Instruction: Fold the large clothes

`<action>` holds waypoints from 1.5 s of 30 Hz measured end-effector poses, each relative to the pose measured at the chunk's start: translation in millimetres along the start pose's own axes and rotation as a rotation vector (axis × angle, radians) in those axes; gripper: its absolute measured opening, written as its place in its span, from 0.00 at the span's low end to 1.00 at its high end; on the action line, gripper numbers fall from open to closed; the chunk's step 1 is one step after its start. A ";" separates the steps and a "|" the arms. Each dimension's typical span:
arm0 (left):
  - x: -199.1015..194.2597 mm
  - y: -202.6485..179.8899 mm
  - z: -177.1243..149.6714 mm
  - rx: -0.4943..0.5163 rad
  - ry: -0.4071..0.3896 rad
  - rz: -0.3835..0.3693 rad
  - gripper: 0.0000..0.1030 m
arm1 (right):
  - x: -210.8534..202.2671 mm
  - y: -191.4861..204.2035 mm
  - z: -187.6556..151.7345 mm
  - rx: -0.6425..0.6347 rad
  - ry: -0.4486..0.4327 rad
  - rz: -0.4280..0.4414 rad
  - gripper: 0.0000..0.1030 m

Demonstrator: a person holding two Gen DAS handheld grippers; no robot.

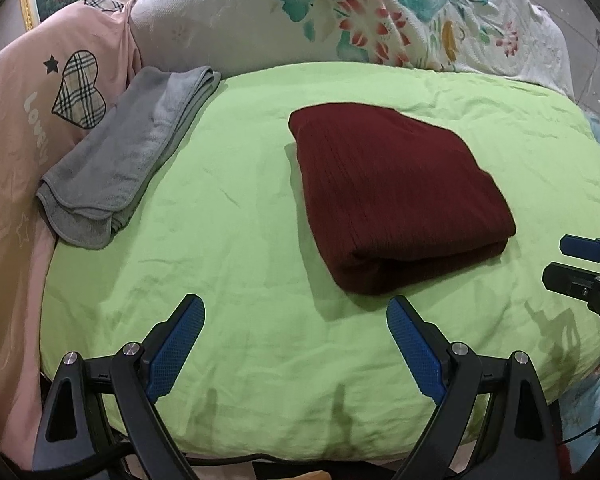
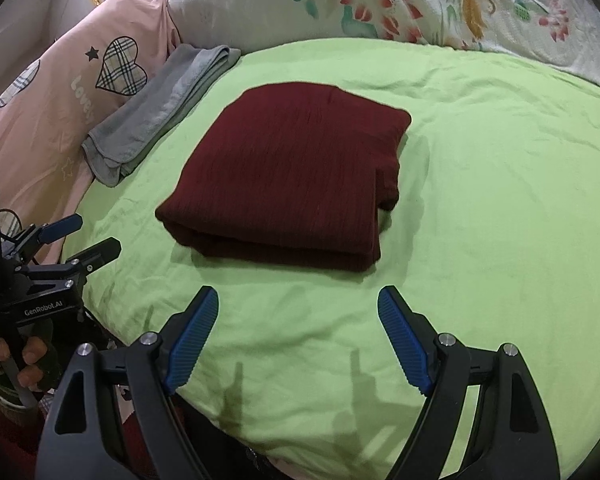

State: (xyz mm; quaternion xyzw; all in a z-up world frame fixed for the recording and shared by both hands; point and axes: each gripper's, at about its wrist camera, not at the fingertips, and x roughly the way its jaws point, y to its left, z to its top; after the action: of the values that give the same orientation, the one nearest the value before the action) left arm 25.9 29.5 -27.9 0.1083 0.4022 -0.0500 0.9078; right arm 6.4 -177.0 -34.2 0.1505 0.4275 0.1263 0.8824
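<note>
You held both grippers, left gripper [image 1: 296, 344] and right gripper [image 2: 298, 334], jaws spread and empty, clear of the folded maroon garment [image 1: 392, 192] on the green bedsheet [image 1: 240, 240], apparently finished.

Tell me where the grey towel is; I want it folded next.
The grey towel lies at the left edge of the green sheet, against the pink quilt, left of the folded maroon garment.
</note>
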 end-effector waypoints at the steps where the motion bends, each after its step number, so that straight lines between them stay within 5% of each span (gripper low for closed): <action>1: -0.5 -1.2 1.1 -0.001 -0.001 -0.002 0.90 | -0.5 -0.9 3.7 -0.003 -0.006 0.004 0.80; 45: -10.4 -2.3 20.1 -0.067 -0.058 -0.047 0.90 | 7.0 -4.2 30.3 -0.009 -0.041 0.008 0.80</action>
State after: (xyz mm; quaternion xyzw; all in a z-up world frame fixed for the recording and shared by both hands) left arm 33.0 22.6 -7.4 0.0667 0.3798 -0.0610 0.9206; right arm 35.0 -183.3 -22.9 0.1510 0.4082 0.1287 0.8911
